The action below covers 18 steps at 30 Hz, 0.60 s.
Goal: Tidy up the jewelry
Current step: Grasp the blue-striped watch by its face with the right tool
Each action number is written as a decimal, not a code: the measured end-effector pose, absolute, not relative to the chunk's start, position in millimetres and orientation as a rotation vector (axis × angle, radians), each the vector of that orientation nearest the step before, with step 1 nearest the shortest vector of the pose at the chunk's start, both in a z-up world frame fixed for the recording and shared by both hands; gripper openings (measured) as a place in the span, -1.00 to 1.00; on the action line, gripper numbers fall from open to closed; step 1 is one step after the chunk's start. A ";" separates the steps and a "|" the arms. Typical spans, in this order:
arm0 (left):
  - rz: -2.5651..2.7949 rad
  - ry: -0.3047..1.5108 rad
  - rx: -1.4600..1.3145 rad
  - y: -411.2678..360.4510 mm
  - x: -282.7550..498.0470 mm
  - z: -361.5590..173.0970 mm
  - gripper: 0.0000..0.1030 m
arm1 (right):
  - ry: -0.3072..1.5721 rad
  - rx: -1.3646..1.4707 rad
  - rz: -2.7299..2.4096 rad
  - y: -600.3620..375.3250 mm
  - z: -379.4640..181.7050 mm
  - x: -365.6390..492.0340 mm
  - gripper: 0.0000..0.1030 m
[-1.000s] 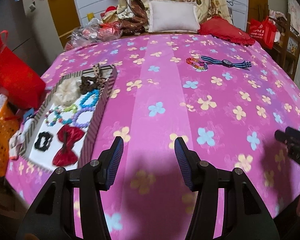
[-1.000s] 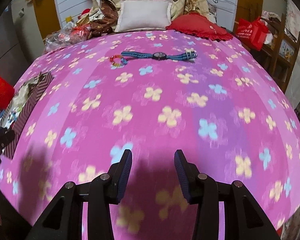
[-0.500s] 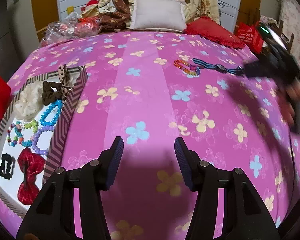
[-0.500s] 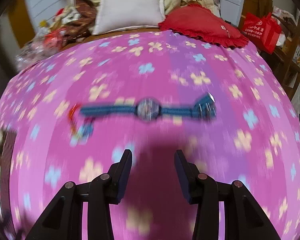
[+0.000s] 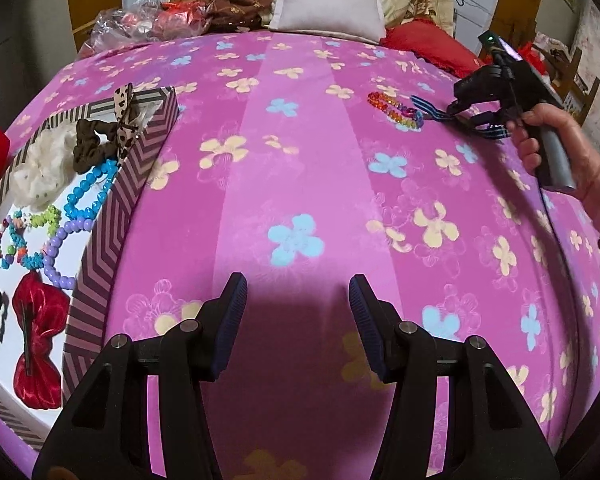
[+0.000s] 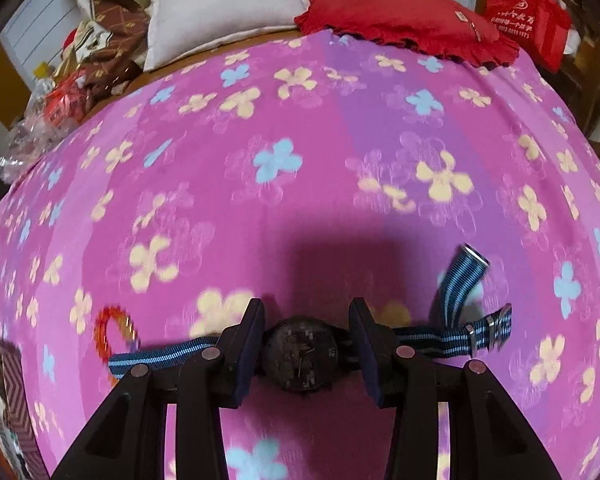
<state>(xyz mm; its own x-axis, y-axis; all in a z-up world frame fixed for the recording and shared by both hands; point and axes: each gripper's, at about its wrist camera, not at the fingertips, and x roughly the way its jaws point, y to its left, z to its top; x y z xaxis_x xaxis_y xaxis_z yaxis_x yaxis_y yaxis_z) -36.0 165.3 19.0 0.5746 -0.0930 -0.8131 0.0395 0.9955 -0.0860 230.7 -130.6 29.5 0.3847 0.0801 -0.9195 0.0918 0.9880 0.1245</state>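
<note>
A watch (image 6: pixel 302 354) with a dark face and a blue striped strap lies on the pink flowered bedspread. My right gripper (image 6: pixel 306 320) is open, its fingers on either side of the watch face, small gaps showing. A rainbow bead bracelet (image 6: pixel 110 330) lies just left of the strap; it also shows in the left wrist view (image 5: pixel 396 110). In that view my right gripper (image 5: pixel 478 114) stands over the watch strap (image 5: pixel 430 107). My left gripper (image 5: pixel 298 298) is open and empty above the near bedspread. A striped jewelry box (image 5: pixel 100 256) at left holds bracelets, scrunchies and bows.
A white pillow (image 5: pixel 332 8) and a red cushion (image 6: pixel 400 12) lie at the head of the bed. A plastic bag and crumpled fabrics (image 5: pixel 172 20) sit at the far left. A red bag (image 6: pixel 528 20) and a wooden chair stand beyond the right edge.
My right gripper has moved forward across the bed and down around the watch face. The left gripper has shifted slightly forward, with the box now closer at left.
</note>
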 end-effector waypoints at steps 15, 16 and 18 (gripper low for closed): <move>-0.094 0.931 -0.026 156.8 -45.6 27.7 0.02 | 1.142 0.079 0.094 -146.8 44.0 54.3 -0.19; -0.097 0.928 -0.024 155.1 -46.4 28.9 0.02 | 1.101 0.089 0.094 -151.5 50.1 41.4 -0.19; -0.098 0.925 -0.013 149.8 -46.0 32.9 0.02 | 1.039 0.136 0.097 -163.7 58.8 13.5 -0.15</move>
<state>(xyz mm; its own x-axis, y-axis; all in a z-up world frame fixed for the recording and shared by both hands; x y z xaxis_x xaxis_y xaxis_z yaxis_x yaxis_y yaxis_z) -46.0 149.8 32.9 0.5974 -0.0897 -0.7969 0.0789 0.9955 -0.0529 13.5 -163.7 58.8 0.5041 0.1440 -0.8515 -0.0157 0.9874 0.1577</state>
